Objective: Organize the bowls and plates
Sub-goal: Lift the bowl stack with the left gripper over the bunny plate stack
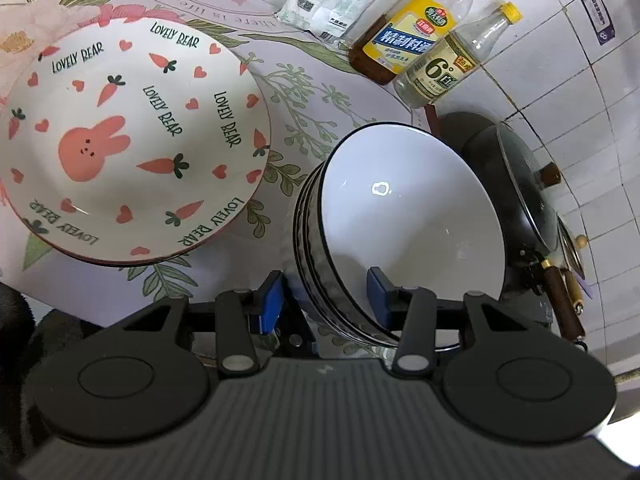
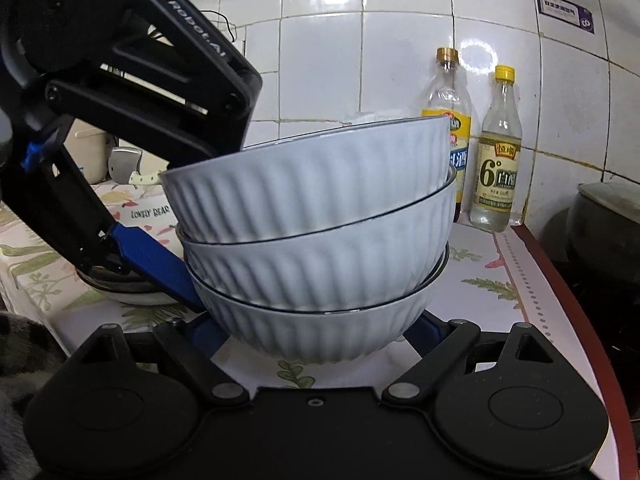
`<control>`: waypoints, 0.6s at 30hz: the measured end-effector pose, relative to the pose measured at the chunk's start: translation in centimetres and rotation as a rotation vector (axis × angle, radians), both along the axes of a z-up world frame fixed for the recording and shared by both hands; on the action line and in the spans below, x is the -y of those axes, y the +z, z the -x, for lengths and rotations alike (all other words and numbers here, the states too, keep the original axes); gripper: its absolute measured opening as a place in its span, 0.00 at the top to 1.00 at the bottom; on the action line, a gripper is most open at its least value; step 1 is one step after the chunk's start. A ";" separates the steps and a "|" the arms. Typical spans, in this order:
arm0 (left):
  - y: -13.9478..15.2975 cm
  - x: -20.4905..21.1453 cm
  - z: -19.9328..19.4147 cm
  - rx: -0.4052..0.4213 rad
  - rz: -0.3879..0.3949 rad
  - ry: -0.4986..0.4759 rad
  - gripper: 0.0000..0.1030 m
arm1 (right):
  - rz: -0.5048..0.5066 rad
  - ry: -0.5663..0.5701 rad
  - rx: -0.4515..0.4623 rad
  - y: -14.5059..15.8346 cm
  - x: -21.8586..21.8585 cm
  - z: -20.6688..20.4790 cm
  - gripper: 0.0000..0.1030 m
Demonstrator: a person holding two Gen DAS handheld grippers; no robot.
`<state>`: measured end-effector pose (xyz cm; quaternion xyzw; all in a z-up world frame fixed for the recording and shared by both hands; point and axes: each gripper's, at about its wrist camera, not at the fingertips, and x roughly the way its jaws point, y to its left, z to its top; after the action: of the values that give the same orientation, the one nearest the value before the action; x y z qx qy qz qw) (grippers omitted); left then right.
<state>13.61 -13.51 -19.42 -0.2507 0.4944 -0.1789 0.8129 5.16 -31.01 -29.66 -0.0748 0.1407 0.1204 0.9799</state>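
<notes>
The left gripper [image 1: 326, 292] has its jaws apart, one pad inside and one outside the wall of the top bowl [image 1: 404, 220]. The right gripper [image 2: 316, 336] is also open, its fingers on both sides of the lowest bowl [image 2: 316, 332] of the three-bowl stack. The plates [image 1: 128, 140] sit to the left on the counter [image 1: 304, 92], the bottles [image 1: 436, 68] far by the wall.

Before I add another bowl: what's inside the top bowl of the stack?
The top bowl looks empty, showing only a light glare. A left gripper finger hides part of its near wall.

Three ribbed white bowls [image 2: 312, 240] nested, top one tilted; beside them apparently stacked rabbit-print plates [image 1: 132, 140].
</notes>
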 end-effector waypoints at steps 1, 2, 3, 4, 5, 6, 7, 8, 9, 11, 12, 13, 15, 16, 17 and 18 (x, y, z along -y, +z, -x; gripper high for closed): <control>0.3 -0.2 0.1 0.001 -0.002 -0.004 0.58 | -0.003 0.001 0.001 0.2 -0.1 0.1 0.10; 0.7 -0.4 0.3 0.005 -0.003 -0.007 0.58 | -0.007 0.002 0.003 0.4 -0.2 0.2 0.10; 1.0 -0.6 0.4 0.011 -0.003 -0.010 0.58 | -0.007 0.004 0.008 0.7 -0.4 0.4 0.10; 1.3 -0.9 0.6 0.015 -0.002 -0.010 0.58 | -0.008 0.007 0.011 1.0 -0.5 0.5 0.10; 1.8 -1.2 0.8 0.021 -0.005 -0.011 0.58 | -0.010 0.010 0.015 1.2 -0.7 0.6 0.10; 2.1 -1.4 0.9 0.025 -0.007 -0.012 0.58 | -0.012 0.015 0.020 1.5 -0.9 0.7 0.10; 2.6 -1.8 1.1 0.032 -0.012 -0.014 0.58 | -0.014 0.020 0.024 1.8 -1.2 0.8 0.10; 2.9 -2.1 1.2 0.037 -0.016 -0.015 0.58 | -0.018 0.026 0.028 2.1 -1.5 0.8 0.10; 3.4 -2.4 1.3 0.043 -0.023 -0.015 0.58 | -0.021 0.034 0.031 2.4 -1.8 0.9 0.10; 4.4 -3.3 1.6 0.050 -0.034 0.002 0.58 | -0.031 0.054 0.035 3.0 -2.6 1.0 0.10; 4.9 -3.8 1.7 0.058 -0.040 0.008 0.58 | -0.035 0.063 0.041 3.3 -3.0 1.0 0.10; 5.3 -4.2 1.8 0.066 -0.047 0.013 0.58 | -0.038 0.072 0.047 3.6 -3.6 1.2 0.10; 6.2 -5.4 1.9 0.081 -0.056 0.021 0.58 | -0.046 0.091 0.055 4.1 -4.6 1.0 0.10; 6.7 -6.1 1.8 0.085 -0.060 0.028 0.58 | -0.049 0.099 0.060 4.4 -5.1 0.9 0.10; 7.1 -6.7 1.8 0.088 -0.063 0.036 0.58 | -0.050 0.108 0.063 4.6 -5.6 0.7 0.10; 7.4 -7.4 1.7 0.090 -0.067 0.043 0.58 | -0.051 0.118 0.064 4.8 -6.2 0.6 0.10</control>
<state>11.95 -6.14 -12.02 -0.2257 0.4574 -0.1561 0.8459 4.59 -24.86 -24.89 -0.0616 0.1012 0.1791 0.9767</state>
